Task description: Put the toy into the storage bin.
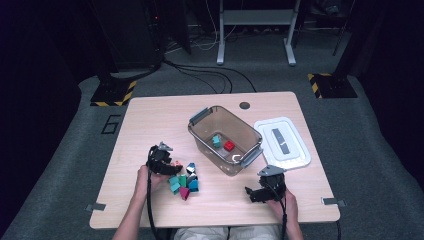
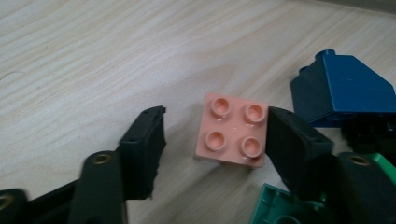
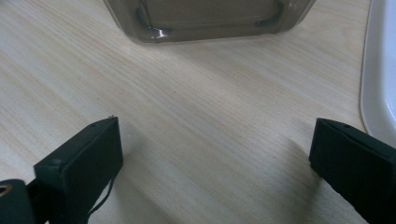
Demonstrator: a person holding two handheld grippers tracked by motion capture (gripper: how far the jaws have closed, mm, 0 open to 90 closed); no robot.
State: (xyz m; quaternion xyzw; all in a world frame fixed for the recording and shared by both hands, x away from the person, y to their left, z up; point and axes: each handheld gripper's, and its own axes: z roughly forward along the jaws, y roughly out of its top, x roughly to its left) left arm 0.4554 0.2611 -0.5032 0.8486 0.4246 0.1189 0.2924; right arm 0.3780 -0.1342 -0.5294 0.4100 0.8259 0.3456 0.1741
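High view overhead, facing forward; gripper views close, sharing table [image 1: 150, 120].

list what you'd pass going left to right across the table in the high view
left gripper → pile of coloured bricks → clear bin holding a teal brick and then a red brick → right gripper → white lid

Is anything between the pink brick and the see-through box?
Yes, a little. In the high view the dark blue brick lies between the pink brick and the box. The box wall also stands in the way, so the brick has to go up and over it.
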